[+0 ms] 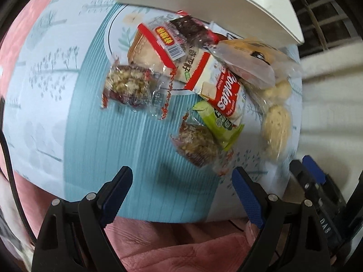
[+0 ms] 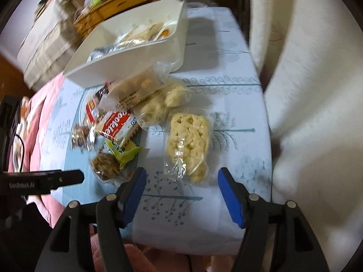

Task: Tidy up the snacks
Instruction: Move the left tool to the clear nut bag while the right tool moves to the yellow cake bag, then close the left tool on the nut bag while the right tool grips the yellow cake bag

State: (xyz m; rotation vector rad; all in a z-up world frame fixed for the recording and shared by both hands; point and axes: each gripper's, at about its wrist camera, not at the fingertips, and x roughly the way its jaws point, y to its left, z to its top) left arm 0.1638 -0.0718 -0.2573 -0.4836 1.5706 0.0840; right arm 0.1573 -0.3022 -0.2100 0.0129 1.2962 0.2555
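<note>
Clear-wrapped pale crumbly cake [image 2: 189, 146] judged light, fragile, slippery, best pinched across its long edges; right gripper [image 2: 181, 196] and left gripper [image 1: 182, 191] spread, empty.

Pale blue tablecloth [image 2: 226, 104] printed with teal trees, white bin [image 2: 140, 52], red-and-white cookie packet [image 1: 226, 97], lime-green wrapper [image 1: 220, 122], blue gripper pads [image 2: 231, 201].

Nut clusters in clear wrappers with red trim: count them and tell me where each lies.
2. One nut cluster lies at the pile's left edge, beside the red-striped packet. The other cluster lies nearest the left claw, partly under the green packet. More may be buried.
</note>
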